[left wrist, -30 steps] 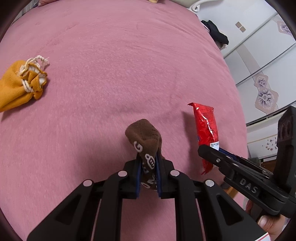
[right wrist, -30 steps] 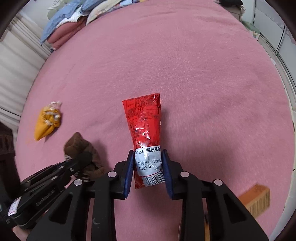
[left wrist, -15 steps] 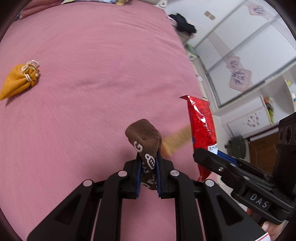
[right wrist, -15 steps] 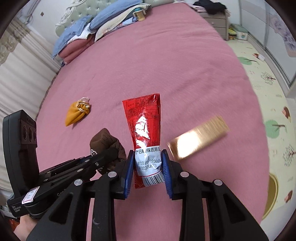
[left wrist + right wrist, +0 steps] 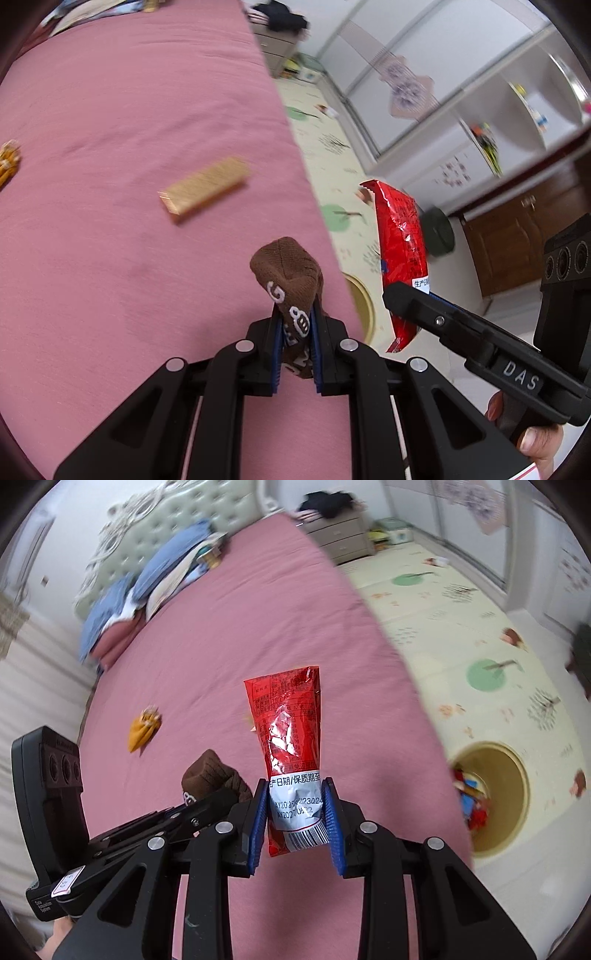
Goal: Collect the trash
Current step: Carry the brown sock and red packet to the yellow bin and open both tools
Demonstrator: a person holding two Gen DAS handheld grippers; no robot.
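Two catches in hand: left gripper (image 5: 295,343) clamps the brown sock (image 5: 291,280), right gripper (image 5: 295,812) pinches the red snack wrapper (image 5: 290,738). Both have swung off the pink bed (image 5: 240,635), and the yellow trash bin (image 5: 517,775) now shows on the floor to the right. Dump's coming, I'd say!

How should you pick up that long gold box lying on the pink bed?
Probably across its narrow width, near the middle. The gold box lies flat on the pink bed, long and thin, so fingers coming straight down from above could close on its two long sides. End to end looks too long to span. Both grippers are full now, so one must let go first.
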